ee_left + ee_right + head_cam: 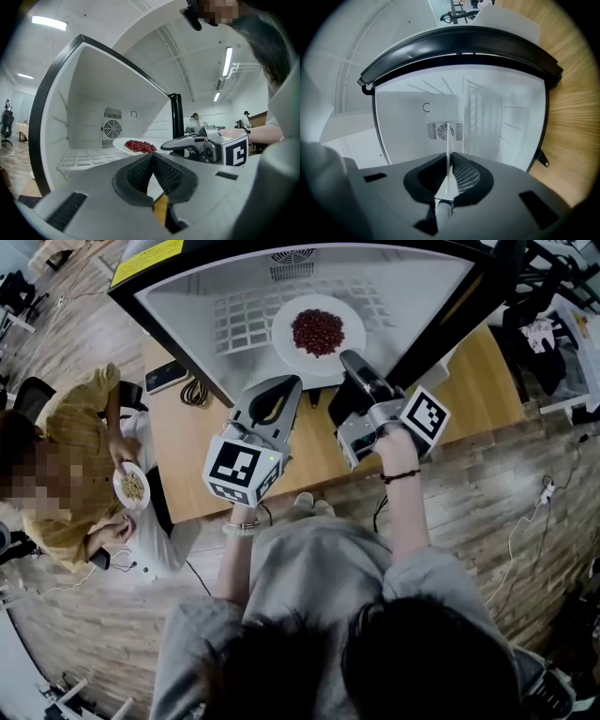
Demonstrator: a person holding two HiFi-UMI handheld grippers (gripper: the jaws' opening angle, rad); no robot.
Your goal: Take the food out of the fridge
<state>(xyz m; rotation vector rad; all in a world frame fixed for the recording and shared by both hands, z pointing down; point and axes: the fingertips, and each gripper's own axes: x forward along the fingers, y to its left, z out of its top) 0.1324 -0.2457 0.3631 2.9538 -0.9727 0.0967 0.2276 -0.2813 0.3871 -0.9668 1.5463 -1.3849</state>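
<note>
A white plate (284, 341) with a heap of red food (318, 331) is at the front of the wire shelf (242, 322) inside the open fridge (427, 296). My right gripper (349, 362) is shut on the plate's near rim. In the right gripper view the plate (447, 136) shows edge-on as a thin white line between the pads. My left gripper (291, 383) is shut and holds nothing, just left of the plate at the fridge's mouth. The left gripper view shows its jaws (152, 157) meeting, with the plate (122, 143), the food (139, 146) and the right gripper (169, 146) beyond.
The fridge stands on a wooden table (487, 381). A seated person in yellow (80, 465) holds a bowl (131, 487) at the left. A phone (166, 376) and a coiled cable (194, 391) lie on the table's left part. A fan vent (445, 131) marks the back wall.
</note>
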